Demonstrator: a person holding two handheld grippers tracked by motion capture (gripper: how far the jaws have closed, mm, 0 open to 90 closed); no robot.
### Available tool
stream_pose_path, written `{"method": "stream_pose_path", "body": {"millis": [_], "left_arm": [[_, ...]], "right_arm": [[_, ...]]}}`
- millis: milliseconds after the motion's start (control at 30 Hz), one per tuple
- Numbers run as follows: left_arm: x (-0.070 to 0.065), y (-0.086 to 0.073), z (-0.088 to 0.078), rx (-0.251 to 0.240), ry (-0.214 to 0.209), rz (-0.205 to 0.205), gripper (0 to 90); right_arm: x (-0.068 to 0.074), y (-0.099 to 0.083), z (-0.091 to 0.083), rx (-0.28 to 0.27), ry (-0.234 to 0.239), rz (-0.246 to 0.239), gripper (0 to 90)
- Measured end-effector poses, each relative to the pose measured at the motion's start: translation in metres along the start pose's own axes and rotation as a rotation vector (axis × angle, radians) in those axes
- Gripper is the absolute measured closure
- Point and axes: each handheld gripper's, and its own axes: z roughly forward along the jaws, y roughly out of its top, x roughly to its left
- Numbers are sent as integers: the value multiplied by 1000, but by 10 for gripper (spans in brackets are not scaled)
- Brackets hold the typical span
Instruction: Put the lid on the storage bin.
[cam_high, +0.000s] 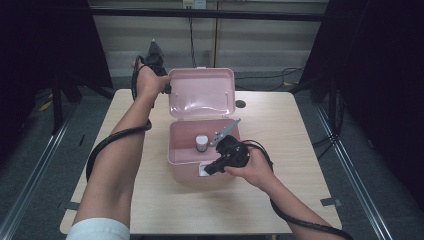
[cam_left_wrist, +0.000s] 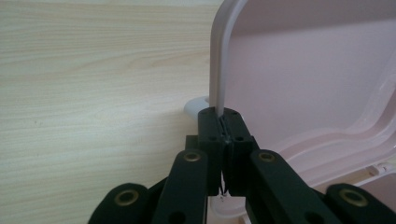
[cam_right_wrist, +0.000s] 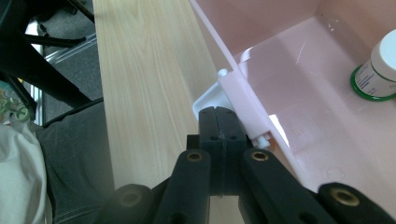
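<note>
At the far left of the table, the left gripper pinches the left edge of the box's lid: in the left gripper view its jaws are pressed together on the thin pale rim, which rises straight up out of them. The lid stands open and nearly upright at the far side of the pink box, with the hinge line running left to right along the far edge of the box. So the lid's edge lies directly between these jaws, and any swing of the lid, up or down, would turn about that left-to-right hinge line; the left hand is the one placed to guide it.

Inside the box, near its middle, stands a small bottle with a white cap.

To the right and nearer, the right gripper sits at the box's near wall. Its jaws are pressed together beside the white latch on that wall; whether they actually clamp part of it I cannot tell. My reading is that this hand steadies the box while the left hand works the lid. A grey plate on the right gripper juts out over the box's right half.
</note>
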Motion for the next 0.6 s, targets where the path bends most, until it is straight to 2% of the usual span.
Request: {"method": "stream_pose_path", "body": {"millis": [133, 200, 267, 600], "left_arm": [[0, -2, -4, -3, -4, 11, 881], [0, -3, -6, -11, -2, 3, 881], [0, -3, -8, -2, -3, 17, 881], [-4, -8, -16, -25, -5, 33, 879]], "right_arm": [[0, 1, 1, -2, 6, 12, 900], [0, 1, 1, 0, 1, 17, 900], [0, 1, 1, 2, -1, 22, 900], [-1, 2, 1, 1, -7, 19, 900]]}}
